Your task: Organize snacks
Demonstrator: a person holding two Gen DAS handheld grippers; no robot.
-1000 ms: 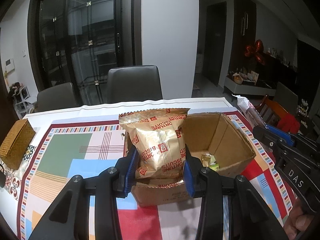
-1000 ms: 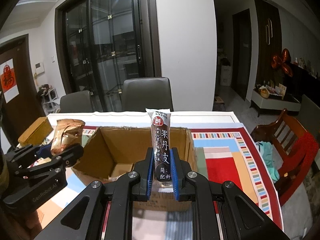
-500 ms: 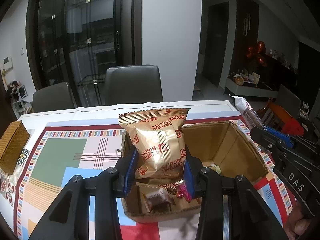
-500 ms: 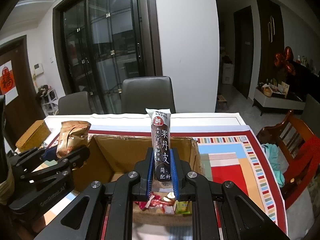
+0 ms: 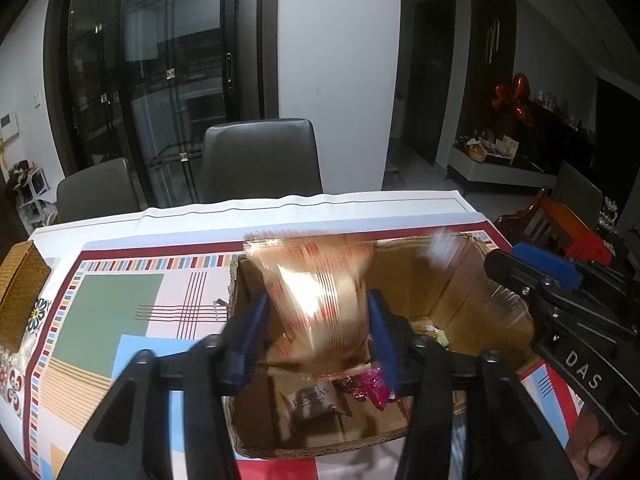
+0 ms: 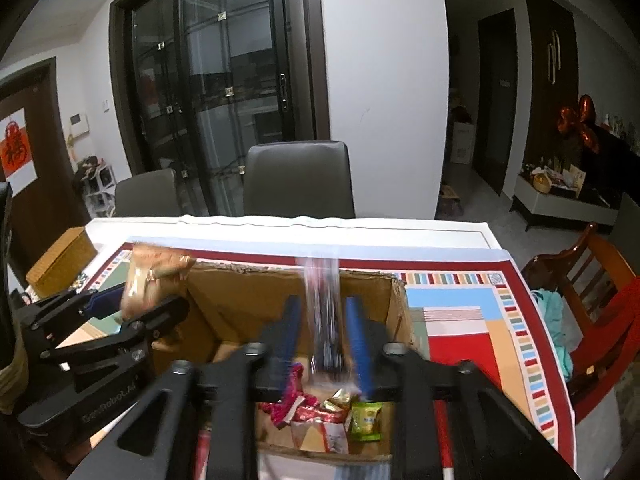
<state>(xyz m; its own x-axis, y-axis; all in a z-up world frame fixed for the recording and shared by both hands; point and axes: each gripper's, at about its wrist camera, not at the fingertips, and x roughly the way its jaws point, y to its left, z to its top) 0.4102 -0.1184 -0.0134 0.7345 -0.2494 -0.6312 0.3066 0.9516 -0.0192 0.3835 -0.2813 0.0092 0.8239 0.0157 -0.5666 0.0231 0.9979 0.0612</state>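
An open cardboard box (image 5: 448, 280) (image 6: 248, 300) sits on the patterned tablecloth with several wrapped snacks on its floor. My left gripper (image 5: 316, 320) is open over the box, and the gold biscuit bag (image 5: 320, 304) (image 6: 152, 276) is blurred between its spread fingers, dropping free. My right gripper (image 6: 322, 332) is open over the box too, and the long dark fruit-leather stick (image 6: 324, 312) is blurred between its fingers, falling. Each gripper shows in the other's view, the right one (image 5: 560, 308) at the box's right and the left one (image 6: 108, 320) at its left.
A woven box (image 5: 20, 292) (image 6: 60, 260) stands at the table's left edge. Two dark chairs (image 5: 260, 160) stand behind the table. A wooden chair (image 6: 592, 280) with cloth on it stands to the right. A white and red stick (image 6: 442, 432) lies beside the box.
Both grippers have moved forward and over the box, then opened. The biscuit bag and the fruit-leather stick, held firmly before, are now loose and falling.
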